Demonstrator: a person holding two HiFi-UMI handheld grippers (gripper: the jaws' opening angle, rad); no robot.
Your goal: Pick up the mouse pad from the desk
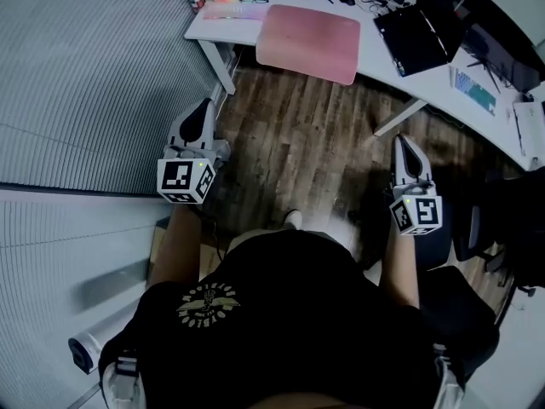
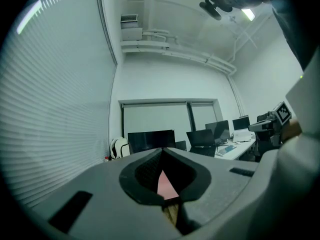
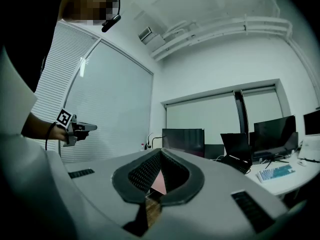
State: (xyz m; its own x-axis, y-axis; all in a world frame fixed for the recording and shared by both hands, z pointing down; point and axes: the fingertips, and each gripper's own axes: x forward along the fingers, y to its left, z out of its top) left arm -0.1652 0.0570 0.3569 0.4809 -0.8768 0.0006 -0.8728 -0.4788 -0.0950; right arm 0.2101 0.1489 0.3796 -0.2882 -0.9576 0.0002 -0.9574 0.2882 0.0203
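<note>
The pink mouse pad [image 1: 308,43] lies flat on the white desk [image 1: 375,51], its near edge hanging a little over the desk's front. It also shows as a pink sliver between the jaws in the left gripper view, mouse pad [image 2: 164,185], and in the right gripper view, mouse pad [image 3: 159,183]. My left gripper [image 1: 204,112] is held level over the wooden floor, well short of the desk, jaws shut and empty. My right gripper [image 1: 404,145] is held level at the right, also short of the desk, shut on nothing.
A keyboard [image 1: 232,10] sits at the desk's left end, a black laptop [image 1: 415,34] to the right of the pad, and a second keyboard [image 1: 473,89] farther right. Desk legs [image 1: 223,65] stand ahead. A ribbed wall [image 1: 77,75] runs along the left. A black chair [image 1: 477,228] is at my right.
</note>
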